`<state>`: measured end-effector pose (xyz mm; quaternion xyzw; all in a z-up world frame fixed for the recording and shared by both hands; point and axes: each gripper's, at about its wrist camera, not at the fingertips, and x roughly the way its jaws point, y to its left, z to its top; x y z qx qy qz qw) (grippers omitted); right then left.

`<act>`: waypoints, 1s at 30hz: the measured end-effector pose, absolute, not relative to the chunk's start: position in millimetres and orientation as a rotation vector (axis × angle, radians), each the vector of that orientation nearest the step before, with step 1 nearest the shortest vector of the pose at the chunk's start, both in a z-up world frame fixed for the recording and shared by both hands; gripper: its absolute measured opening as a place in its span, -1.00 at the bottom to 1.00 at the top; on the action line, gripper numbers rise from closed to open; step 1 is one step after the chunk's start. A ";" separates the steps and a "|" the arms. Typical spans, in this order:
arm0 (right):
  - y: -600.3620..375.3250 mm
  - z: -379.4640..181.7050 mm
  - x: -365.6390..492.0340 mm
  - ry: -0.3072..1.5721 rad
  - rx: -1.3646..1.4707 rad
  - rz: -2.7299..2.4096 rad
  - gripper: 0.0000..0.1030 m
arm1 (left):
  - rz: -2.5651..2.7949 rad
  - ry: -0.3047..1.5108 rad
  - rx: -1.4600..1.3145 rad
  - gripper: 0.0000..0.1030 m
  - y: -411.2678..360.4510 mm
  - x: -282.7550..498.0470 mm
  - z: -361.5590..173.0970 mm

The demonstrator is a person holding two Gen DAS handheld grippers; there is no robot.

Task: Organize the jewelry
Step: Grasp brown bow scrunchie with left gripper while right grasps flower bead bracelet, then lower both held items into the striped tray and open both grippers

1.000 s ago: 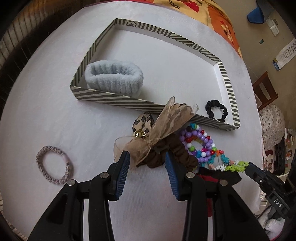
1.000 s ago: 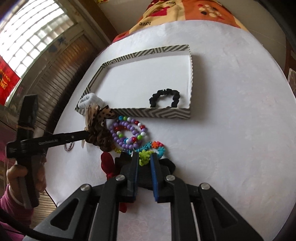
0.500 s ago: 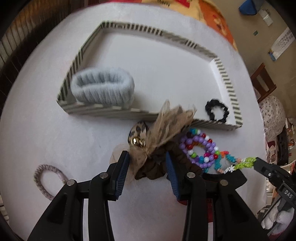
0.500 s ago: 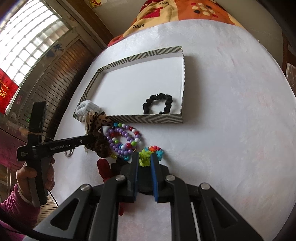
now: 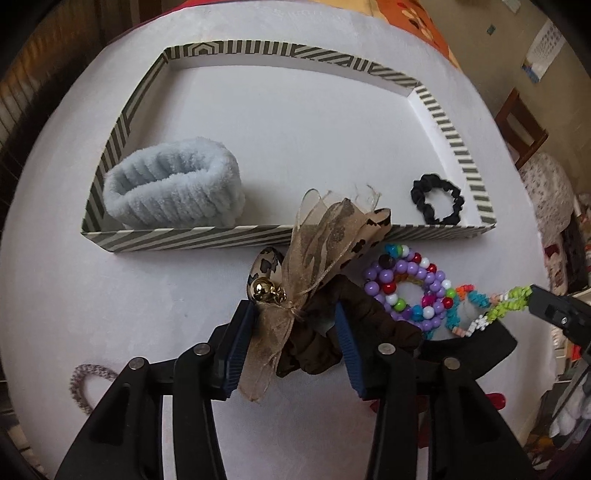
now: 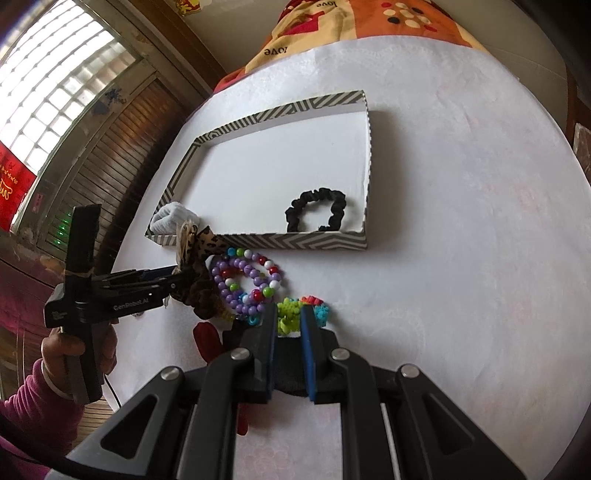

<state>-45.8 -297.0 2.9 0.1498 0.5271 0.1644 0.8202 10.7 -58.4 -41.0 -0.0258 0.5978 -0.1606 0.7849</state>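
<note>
A striped tray (image 5: 184, 236) (image 6: 295, 242) lies on the white table. In it are a pale blue fuzzy band (image 5: 173, 192) and a black scrunchie (image 5: 437, 204) (image 6: 317, 214). My left gripper (image 5: 295, 332) is shut on a brown scrunchie with a leopard bow (image 5: 317, 277) (image 6: 195, 269) and holds it just above the table, in front of the tray's near wall. My right gripper (image 6: 288, 317) is shut on a colourful bead string (image 6: 291, 310) (image 5: 495, 310). A purple bead bracelet (image 5: 410, 288) (image 6: 247, 280) lies between them.
A grey-pink hair tie (image 5: 86, 380) lies at the near left of the table. A black item (image 5: 472, 347) and a red clip (image 6: 208, 339) lie under the right gripper. A patterned cushion (image 6: 369, 22) is behind the table.
My left gripper has lifted the bow scrunchie and moved it forward to the tray's near wall. The right gripper stayed shut on the bead string and drew slightly back.
</note>
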 end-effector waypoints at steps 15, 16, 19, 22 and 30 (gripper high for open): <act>-291.9 37.9 -48.1 1.042 0.313 0.384 -0.76 | -0.353 1.194 -0.137 -0.79 -36.4 -17.2 11.1; -291.2 41.4 -48.1 1.036 0.307 0.386 -0.76 | -0.356 1.185 -0.143 -0.79 -35.3 -18.6 15.8; -291.4 49.1 -47.4 1.023 0.300 0.388 -0.76 | -0.349 1.153 -0.145 -0.79 -35.0 -17.5 31.5; -290.3 56.4 -46.8 1.011 0.291 0.390 -0.76 | -0.340 1.125 -0.130 -0.79 -36.8 -15.8 45.0; -280.2 77.0 -37.5 0.976 0.250 0.401 -0.76 | -0.284 1.075 -0.100 -0.79 -33.6 -4.1 63.5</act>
